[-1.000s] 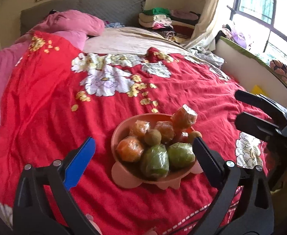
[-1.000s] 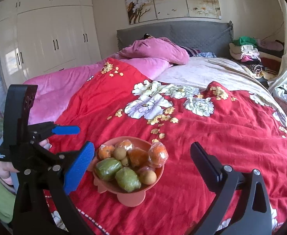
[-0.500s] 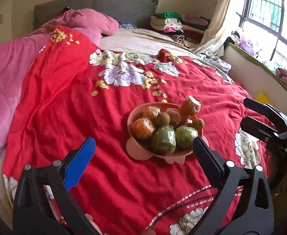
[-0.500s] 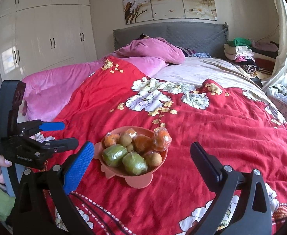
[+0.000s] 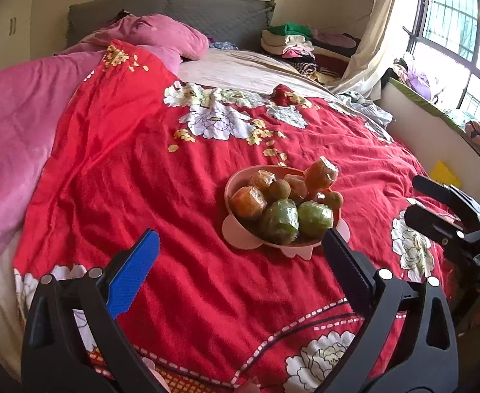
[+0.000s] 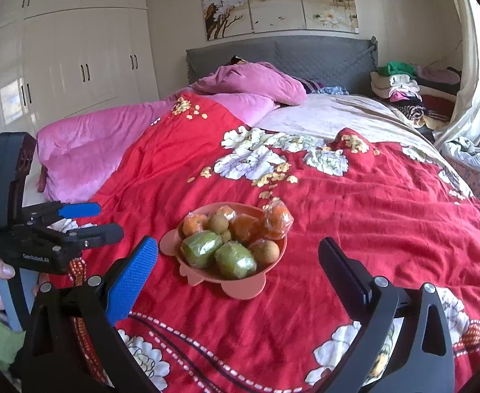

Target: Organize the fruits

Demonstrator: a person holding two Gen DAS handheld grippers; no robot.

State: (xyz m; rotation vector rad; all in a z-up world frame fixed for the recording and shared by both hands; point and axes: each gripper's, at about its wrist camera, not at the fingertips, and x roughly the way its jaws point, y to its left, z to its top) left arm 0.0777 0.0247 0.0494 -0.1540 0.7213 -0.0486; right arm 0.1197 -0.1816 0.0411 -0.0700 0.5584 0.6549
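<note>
- The left gripper (image 5: 240, 255) hangs above the bed with its two fingers spread wide, one blue-padded, one black, and nothing between them.
- The right gripper (image 6: 238, 257) is likewise spread wide and empty, held above the near edge of the bed.
- Just beyond both sets of fingertips sits a pink bowl (image 5: 236, 229) (image 6: 240, 286) with scalloped feet, resting on a red floral bedspread (image 5: 109, 163) (image 6: 370, 213).
- The bowl is heaped with fruit in clear plastic wrap: two green fruits (image 5: 280, 221) (image 6: 235, 260) at the near side, several oranges (image 5: 248, 201) (image 6: 277, 219) behind them, and a few small round brown fruits (image 6: 266, 251) tucked between.
- One wrapped orange (image 5: 321, 172) stands tallest, leaning at the bowl's far right rim.
- Farther off, a pink quilt (image 5: 10, 137) (image 6: 86, 150) lies to the left of the bedspread, and a grey padded headboard (image 6: 305, 57) closes the far end.
- Folded clothes (image 6: 400, 88) are stacked at the far right corner; white wardrobe doors (image 6: 76, 59) fill the left wall.
</note>
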